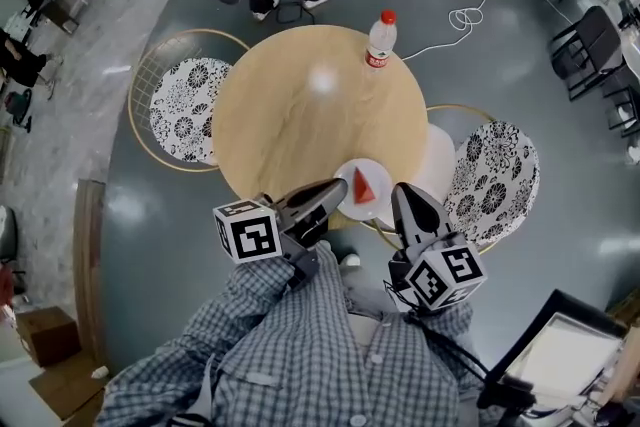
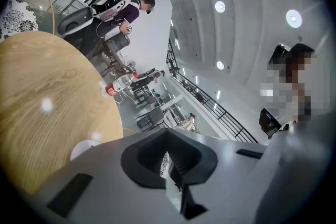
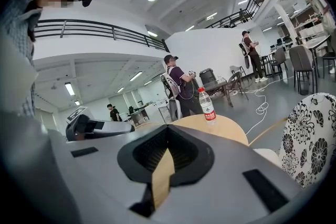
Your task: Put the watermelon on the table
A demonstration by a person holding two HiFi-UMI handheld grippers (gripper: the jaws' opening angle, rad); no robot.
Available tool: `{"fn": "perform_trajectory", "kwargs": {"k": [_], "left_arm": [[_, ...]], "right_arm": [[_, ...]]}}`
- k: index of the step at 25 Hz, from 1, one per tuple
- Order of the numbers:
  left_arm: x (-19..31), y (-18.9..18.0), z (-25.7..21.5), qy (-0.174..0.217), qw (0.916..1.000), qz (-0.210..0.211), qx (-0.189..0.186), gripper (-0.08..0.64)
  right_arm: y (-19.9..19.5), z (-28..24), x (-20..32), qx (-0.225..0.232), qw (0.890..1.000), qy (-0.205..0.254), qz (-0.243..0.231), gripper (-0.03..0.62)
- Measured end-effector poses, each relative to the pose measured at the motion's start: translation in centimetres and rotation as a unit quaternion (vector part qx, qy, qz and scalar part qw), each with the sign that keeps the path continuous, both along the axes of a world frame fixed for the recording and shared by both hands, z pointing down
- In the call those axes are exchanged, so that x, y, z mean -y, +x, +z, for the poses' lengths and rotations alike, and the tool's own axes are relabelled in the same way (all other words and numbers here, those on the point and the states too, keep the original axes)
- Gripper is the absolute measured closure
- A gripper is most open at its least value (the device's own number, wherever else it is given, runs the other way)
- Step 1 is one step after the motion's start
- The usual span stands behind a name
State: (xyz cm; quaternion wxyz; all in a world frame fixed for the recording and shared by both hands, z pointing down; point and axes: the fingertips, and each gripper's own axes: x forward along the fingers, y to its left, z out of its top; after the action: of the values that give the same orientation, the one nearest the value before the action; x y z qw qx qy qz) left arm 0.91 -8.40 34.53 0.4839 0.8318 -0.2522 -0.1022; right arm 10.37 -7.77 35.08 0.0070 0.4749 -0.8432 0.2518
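Small red triangular watermelon wedge (image 1: 362, 185), lying on a white plate (image 1: 378, 206) at the near edge of the round wooden table (image 1: 300, 105), left gripper (image 1: 335, 188) and right gripper (image 1: 404, 191) both clenched, empty, flanking the plate

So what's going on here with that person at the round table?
A person holds a gripper in each hand, left gripper and right gripper, both shut and empty, at the table. A watermelon slice sits on a white plate between their tips; a water bottle stands at the far side.
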Motion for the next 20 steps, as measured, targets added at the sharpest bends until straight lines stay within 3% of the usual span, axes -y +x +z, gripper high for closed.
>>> {"fn": "perform_trajectory", "kwargs": {"k": [20], "left_arm": [[-0.31,-0.47,0.46,-0.006,0.9999,-0.011,-0.002,0.554]], "right_arm": [[-0.74,0.37,0.01,0.002,1.000,0.000,-0.021,0.584]]}}
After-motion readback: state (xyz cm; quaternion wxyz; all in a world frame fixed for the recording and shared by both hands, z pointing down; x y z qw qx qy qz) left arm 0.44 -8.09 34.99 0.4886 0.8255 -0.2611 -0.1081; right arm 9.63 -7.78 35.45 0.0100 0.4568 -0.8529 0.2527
